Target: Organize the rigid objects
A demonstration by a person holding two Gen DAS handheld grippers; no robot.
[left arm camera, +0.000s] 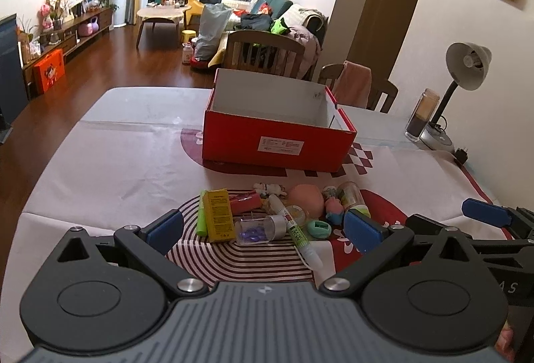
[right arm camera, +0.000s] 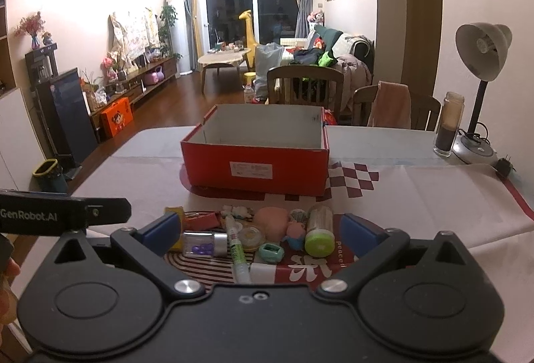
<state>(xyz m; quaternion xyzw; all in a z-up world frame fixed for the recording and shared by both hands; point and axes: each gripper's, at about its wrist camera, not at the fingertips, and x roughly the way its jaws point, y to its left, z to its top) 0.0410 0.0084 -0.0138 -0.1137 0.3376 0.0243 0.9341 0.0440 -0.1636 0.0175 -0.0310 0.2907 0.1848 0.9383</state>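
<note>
An open red box [left arm camera: 278, 142] [right arm camera: 255, 167] with a white inside stands in the middle of the table. In front of it lies a pile of small items: a yellow carton [left arm camera: 218, 214], a clear vial with purple beads [left arm camera: 258, 229] [right arm camera: 203, 244], a white tube [left arm camera: 295, 231] [right arm camera: 237, 249], a pink round piece [left arm camera: 305, 199] [right arm camera: 272, 223], a teal sharpener [left arm camera: 318, 228] [right arm camera: 271, 252] and a green-capped jar [right arm camera: 319, 234]. My left gripper [left arm camera: 263, 231] is open and empty just before the pile. My right gripper [right arm camera: 258, 231] is open and empty beside it.
A patterned cloth [left arm camera: 110, 169] covers the table. A desk lamp [right arm camera: 480, 89] and a glass jar [right arm camera: 449, 126] stand at the far right. Wooden chairs [right arm camera: 305, 84] are behind the table. The other gripper's body [right arm camera: 63, 213] shows at the left of the right wrist view.
</note>
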